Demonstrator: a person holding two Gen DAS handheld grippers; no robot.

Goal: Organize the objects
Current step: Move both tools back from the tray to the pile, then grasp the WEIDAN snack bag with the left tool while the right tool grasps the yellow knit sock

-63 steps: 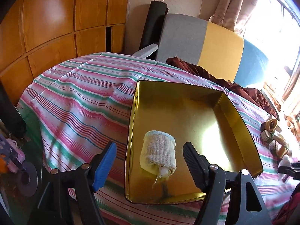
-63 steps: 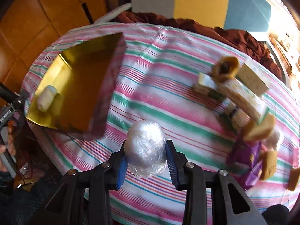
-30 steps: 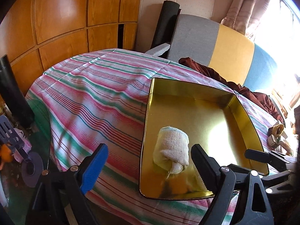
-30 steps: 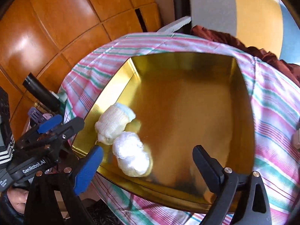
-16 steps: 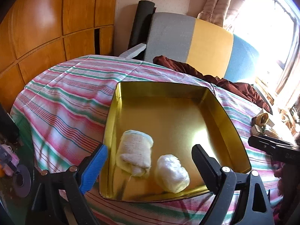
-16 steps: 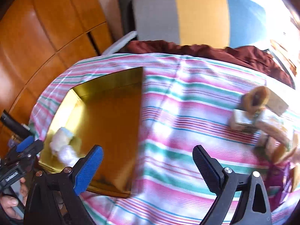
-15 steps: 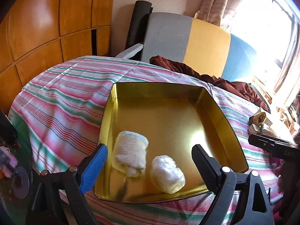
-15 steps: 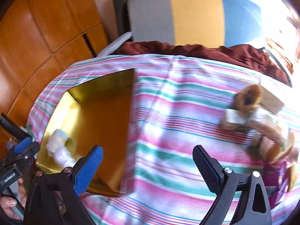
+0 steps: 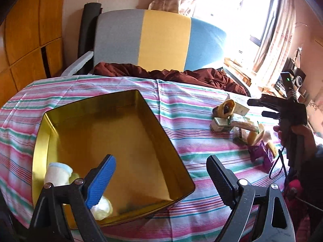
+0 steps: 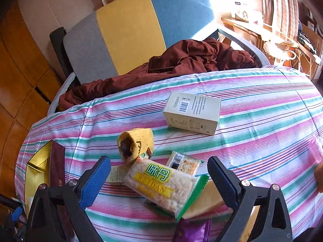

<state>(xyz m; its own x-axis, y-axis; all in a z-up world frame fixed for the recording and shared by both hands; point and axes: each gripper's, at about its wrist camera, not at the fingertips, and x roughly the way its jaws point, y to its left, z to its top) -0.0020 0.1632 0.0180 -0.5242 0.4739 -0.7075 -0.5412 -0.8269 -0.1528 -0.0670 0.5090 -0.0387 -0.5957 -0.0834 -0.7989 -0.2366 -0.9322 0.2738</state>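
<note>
A gold tin tray (image 9: pixel 157 121) sits on the striped tablecloth; its edge shows in the right wrist view (image 10: pixel 36 167). Inside it lie a rolled white cloth (image 9: pixel 57 174) and a clear-wrapped white ball (image 9: pixel 102 207). My left gripper (image 9: pixel 161 179) is open and empty over the tray's near right corner. My right gripper (image 10: pixel 159 181) is open and empty just above a snack bag (image 10: pixel 163 183) in a pile with a yellow roll (image 10: pixel 137 143) and small packets (image 10: pixel 183 164). The pile (image 9: pixel 236 121) and right gripper (image 9: pixel 260 106) show in the left wrist view.
A beige box (image 10: pixel 191 113) lies beyond the pile. A maroon cloth (image 10: pixel 181 62) is heaped on a grey, yellow and blue chair (image 10: pixel 131 24) behind the table. A purple packet (image 10: pixel 191 232) lies at the near edge. Wooden panels stand at left.
The right gripper released the wrapped ball into the tray beside the cloth roll, then swung right to the pile. The left gripper turned right, staying open.
</note>
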